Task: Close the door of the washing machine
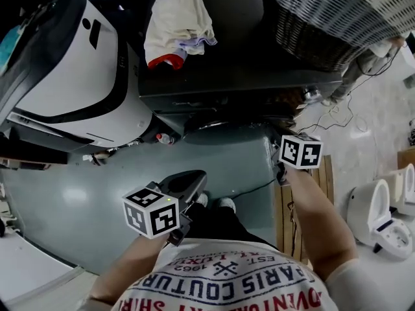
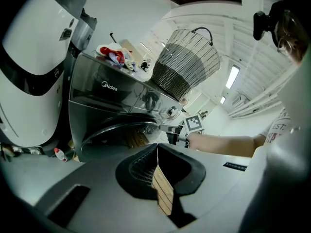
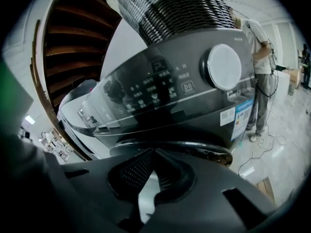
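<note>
The dark washing machine (image 1: pixel 240 76) stands in front of me, with its round door (image 2: pixel 119 130) low on the front. The door's chrome rim (image 3: pixel 194 148) lies close to the front panel; I cannot tell whether it is latched. My right gripper (image 1: pixel 283 149), mostly under its marker cube, sits at the door's right edge and appears there in the left gripper view (image 2: pixel 166 128). Its jaws (image 3: pixel 154 151) are shut on nothing, just below the rim. My left gripper (image 1: pixel 193 179) hangs back over the floor, shut and empty (image 2: pixel 157 148).
On the machine's top lie a bundled cloth (image 1: pixel 178 24) and a wicker basket (image 1: pixel 337 18). A big white appliance (image 1: pixel 65 63) stands at the left, a small red-capped bottle (image 1: pixel 165 138) by its foot. A wooden pallet (image 1: pixel 305 206) and toilets (image 1: pixel 382 219) are at the right. A person (image 3: pixel 262 57) stands beyond.
</note>
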Available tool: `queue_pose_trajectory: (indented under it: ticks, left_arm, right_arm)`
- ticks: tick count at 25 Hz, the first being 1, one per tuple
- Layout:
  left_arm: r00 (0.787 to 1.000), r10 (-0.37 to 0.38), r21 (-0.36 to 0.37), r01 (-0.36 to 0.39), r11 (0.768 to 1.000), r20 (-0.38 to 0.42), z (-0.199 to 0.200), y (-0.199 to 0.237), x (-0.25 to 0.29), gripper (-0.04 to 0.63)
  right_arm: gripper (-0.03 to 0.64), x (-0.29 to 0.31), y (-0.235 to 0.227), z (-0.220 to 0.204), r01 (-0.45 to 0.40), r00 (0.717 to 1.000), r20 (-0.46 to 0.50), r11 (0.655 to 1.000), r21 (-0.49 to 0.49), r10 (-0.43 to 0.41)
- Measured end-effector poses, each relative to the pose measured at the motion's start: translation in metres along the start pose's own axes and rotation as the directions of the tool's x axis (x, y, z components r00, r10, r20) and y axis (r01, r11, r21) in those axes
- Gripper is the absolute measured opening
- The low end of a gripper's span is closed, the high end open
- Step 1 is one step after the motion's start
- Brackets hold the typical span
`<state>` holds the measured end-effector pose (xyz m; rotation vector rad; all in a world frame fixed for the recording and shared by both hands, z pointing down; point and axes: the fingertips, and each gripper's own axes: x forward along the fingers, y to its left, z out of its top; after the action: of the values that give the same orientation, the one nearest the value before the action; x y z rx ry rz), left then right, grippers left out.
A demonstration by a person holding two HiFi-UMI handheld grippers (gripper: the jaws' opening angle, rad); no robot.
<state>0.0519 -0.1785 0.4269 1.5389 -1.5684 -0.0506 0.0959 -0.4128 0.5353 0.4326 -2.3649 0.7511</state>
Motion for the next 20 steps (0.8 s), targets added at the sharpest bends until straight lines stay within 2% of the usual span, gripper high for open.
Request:
queue_pose_trajectory:
  ticks: [5,10,13,17,20]
  left_arm:
    - [0.999,-0.034,0.023,0.033,0.999,0.029,0.022,-0.024,-0.010,0.028]
    - [0.994,-0.085,0.144,0.076,0.987,0.061,0.050,-0.057,-0.031,0.028]
    - [0.985,-0.149,0.212,0.129,0.969,0.081,0.058,-0.083,-0.058,0.028]
    - [0.969,-0.221,0.312,0.178,0.933,0.107,0.064,-0.113,-0.104,0.028]
    - [0.949,-0.279,0.365,0.210,0.907,0.146,0.068,-0.131,-0.139,0.028]
  right_arm:
    - [0.021,-0.059,0.059,0.013,-0.133,0.991,-0.017,0.987,-0.086,0.132]
    - [0.021,-0.135,0.134,0.031,-0.259,0.961,0.055,0.950,-0.175,0.272]
    - [0.021,-0.177,0.185,0.040,-0.315,0.928,0.121,0.914,-0.255,0.354]
    - [0.021,-0.226,0.246,0.048,-0.384,0.867,0.210,0.875,-0.295,0.452]
    - [0.021,-0.256,0.280,0.047,-0.380,0.839,0.264,0.860,-0.341,0.476]
